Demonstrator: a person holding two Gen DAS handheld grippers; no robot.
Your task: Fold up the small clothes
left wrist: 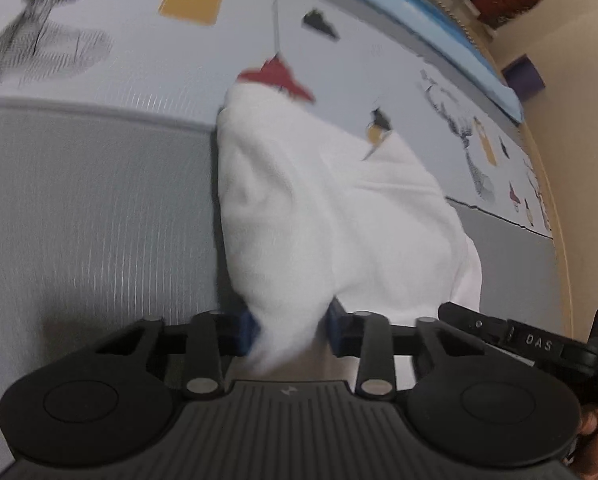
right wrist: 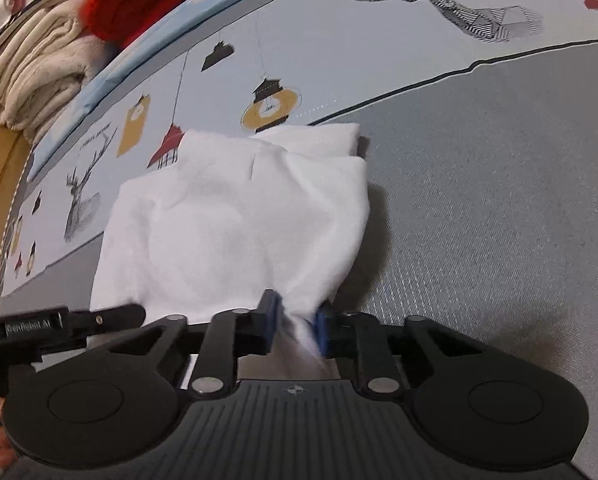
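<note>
left gripper (left wrist: 293, 330): jaws narrowed onto a bunched near corner of the white garment (left wrist: 331, 216), blue pads (left wrist: 248, 330) on either side of the cloth. looks pinched, though blur makes it hard to be sure the pads are fully pressing. the cloth fans out from the pinch and away across the mat (left wrist: 91, 208).

the garment sits on the grey part of the mat, with its far edge running over the printed band of deer and lanterns. the middle is humped and creased, not flat. in the right wrist view the far right end looks doubled over in a thick layered roll, so one fold may already be in. i can't tell what kind of garment it is.

right gripper (right wrist: 297, 328): jaws nearly together, with a thin twist of the garment (right wrist: 235, 216) squeezed between the blue pads (right wrist: 268, 320). that grip is clear. the tip of the left gripper shows at this view's left edge, so both hold the same near edge, one per corner.

off the mat (right wrist: 499, 200), a stack of folded cloth (right wrist: 31, 80) with a red item on top sits far left, well apart.

progress, as a judgement: early to mid. both near corners are gripped and the fold has not been carried over yet. what's left is to lift the near edge, bring it over to the far edge, release, and probably fold again and tidy.
</note>
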